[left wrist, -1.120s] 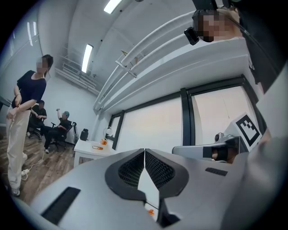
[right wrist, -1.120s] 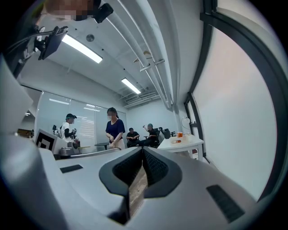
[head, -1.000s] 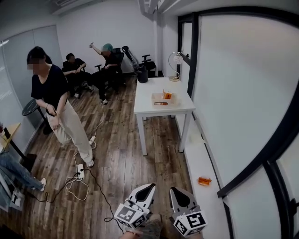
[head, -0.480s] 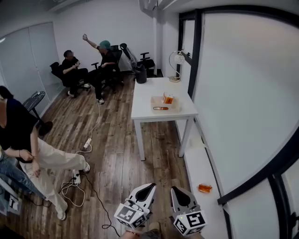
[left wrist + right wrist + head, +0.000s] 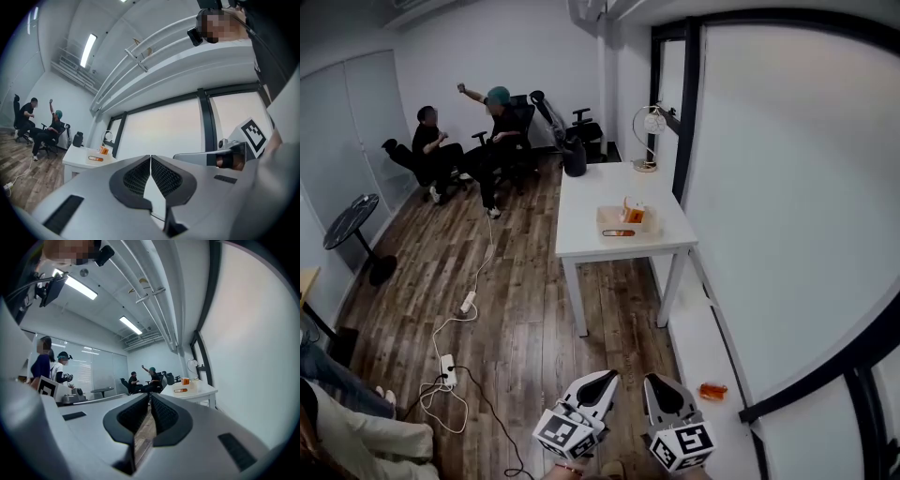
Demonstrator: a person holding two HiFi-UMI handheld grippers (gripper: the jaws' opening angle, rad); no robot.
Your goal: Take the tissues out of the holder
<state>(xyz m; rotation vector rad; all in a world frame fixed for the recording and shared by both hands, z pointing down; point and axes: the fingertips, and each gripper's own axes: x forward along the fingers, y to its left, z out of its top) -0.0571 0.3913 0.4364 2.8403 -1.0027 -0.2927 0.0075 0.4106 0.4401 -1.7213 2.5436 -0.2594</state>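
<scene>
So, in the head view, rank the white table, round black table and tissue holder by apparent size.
Largest to smallest:
1. white table
2. round black table, counting its stand
3. tissue holder
Their distances from the camera differ, so true sizes stay unsure.

The white table (image 5: 592,208) with the tissue holder (image 5: 625,223) is seen nearer, shifted toward 6 o'clock. The standing person has been carried off to 8 o'clock; only light trousers (image 5: 358,439) are left in view.
</scene>
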